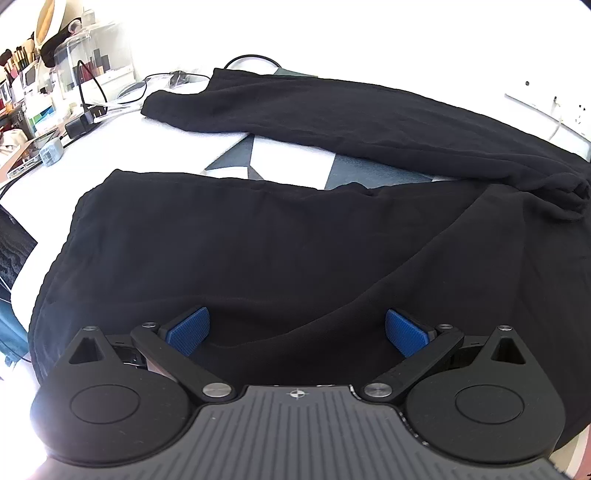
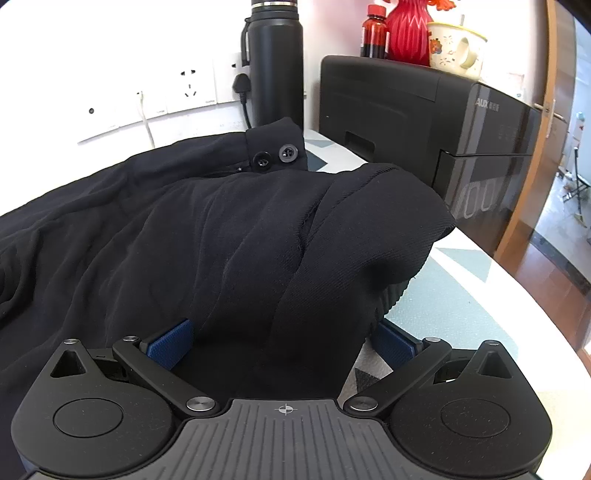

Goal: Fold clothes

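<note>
A pair of black trousers (image 1: pixel 280 236) lies spread on the table, one leg (image 1: pixel 332 114) stretching away to the far left, the other across the near side. My left gripper (image 1: pixel 297 330) hovers wide open over the near leg, blue pads (image 1: pixel 188 328) apart with cloth beneath them. In the right wrist view the trousers' waistband (image 2: pixel 277 151) with two buttons lies at the back, and a bunched fold of the trousers (image 2: pixel 332 240) rises in front of my right gripper (image 2: pixel 282 345). That gripper stands open, the fabric lying between its blue pads (image 2: pixel 171 345) without being pinched.
A black appliance (image 2: pixel 424 122) stands at the table's right end, with a red vase (image 2: pixel 406 29), a cup and a bottle on top. A black flask (image 2: pixel 275 62) and wall sockets (image 2: pixel 192 88) are behind. Cables, chargers and cosmetics (image 1: pixel 55 92) crowd the far left. The table edge (image 2: pixel 535 295) curves at the right.
</note>
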Motion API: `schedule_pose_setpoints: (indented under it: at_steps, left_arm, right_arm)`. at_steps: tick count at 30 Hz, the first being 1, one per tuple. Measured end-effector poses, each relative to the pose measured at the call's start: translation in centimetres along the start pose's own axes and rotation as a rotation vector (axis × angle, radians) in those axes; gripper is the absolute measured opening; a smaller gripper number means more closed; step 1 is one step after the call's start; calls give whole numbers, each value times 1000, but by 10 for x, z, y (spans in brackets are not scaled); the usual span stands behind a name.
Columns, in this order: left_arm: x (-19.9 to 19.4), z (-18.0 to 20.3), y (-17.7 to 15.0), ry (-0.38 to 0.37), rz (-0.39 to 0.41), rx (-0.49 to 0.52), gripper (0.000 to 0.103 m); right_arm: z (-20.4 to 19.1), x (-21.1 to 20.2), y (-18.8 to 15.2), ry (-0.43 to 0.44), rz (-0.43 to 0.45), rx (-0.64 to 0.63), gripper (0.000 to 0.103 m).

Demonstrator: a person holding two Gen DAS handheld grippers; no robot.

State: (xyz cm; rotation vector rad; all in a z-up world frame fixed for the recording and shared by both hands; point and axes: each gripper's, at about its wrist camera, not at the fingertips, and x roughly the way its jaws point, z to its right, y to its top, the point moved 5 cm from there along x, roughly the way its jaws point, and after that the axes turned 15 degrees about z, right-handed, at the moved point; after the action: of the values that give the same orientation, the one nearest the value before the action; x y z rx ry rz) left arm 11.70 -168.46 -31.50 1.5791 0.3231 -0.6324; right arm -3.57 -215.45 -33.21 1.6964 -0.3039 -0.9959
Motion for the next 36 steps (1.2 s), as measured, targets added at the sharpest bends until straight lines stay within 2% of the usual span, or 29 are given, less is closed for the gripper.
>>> schedule_pose_setpoints:
  at_steps: [3, 7, 10, 12, 17, 20, 24, 27, 31, 34, 35, 36]
  left_arm:
    - [-1, -1, -1, -9, 5, 7, 103]
    - [-1, -2, 0, -29, 3, 21, 103]
    - [1, -3, 2, -52, -5, 35, 103]
    - [2, -4, 3, -66, -12, 44, 103]
    - [3, -3, 4, -73, -31, 45, 103]
    - [2, -3, 4, -54, -43, 33, 103]
    - [3, -3, 5, -52, -62, 30, 103]
    - [1, -6, 5, -75, -84, 45, 103]
    - [-2, -13, 6, -121, -122, 73, 103]
    - [-7, -21, 3, -150, -140, 93, 103]
    - [-8, -23, 2, -147, -140, 100, 103]
    - [-9, -26, 0, -141, -139, 107, 103]
  right_arm:
    - [3, -1, 3, 33, -48, -10, 102]
    - [7, 1, 11, 83, -178, -19, 102]
    - [13, -1, 14, 139, -222, 0, 102]
    - [19, -4, 15, 168, -228, 29, 102]
    - [21, -13, 8, 190, -179, 77, 102]
    - [15, -13, 7, 178, -176, 19, 102]
    - [1, -11, 2, 177, -199, -142, 102]
    - [0, -8, 5, 187, -233, -141, 102]
    - [11, -9, 25, 263, -257, 14, 97]
    - [38, -5, 44, 260, -220, 280, 97]
    - [48, -3, 50, 255, -207, 371, 93]
    - [59, 0, 56, 250, -193, 463, 85]
